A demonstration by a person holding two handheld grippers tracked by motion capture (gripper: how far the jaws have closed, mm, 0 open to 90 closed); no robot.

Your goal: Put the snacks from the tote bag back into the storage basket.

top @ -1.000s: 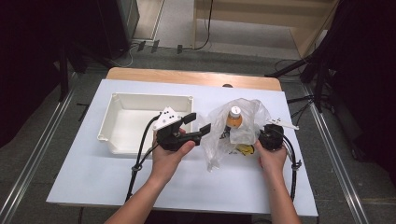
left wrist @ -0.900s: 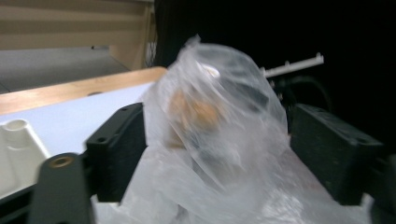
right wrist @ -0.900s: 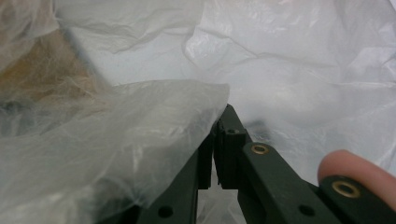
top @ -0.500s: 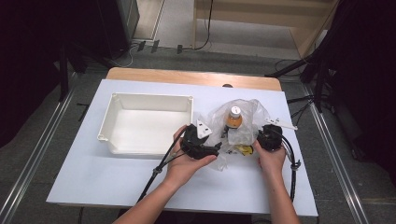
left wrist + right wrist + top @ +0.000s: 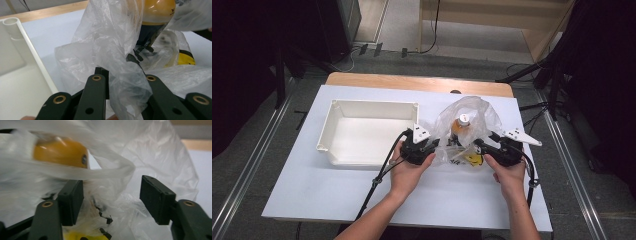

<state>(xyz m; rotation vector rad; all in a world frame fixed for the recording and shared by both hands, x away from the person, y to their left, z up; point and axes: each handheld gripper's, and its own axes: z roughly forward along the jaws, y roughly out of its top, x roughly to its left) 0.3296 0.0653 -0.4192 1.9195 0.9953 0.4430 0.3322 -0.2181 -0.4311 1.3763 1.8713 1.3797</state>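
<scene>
One plastic bag [image 5: 472, 125], one tray [image 5: 367, 132], two grippers, possibly gripping.

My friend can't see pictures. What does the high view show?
Two hands hold black tools, left tool and right tool, at a crinkly clear plastic bag with an orange bottle inside, on a white table. An empty white plastic tray sits left of the bag.
</scene>
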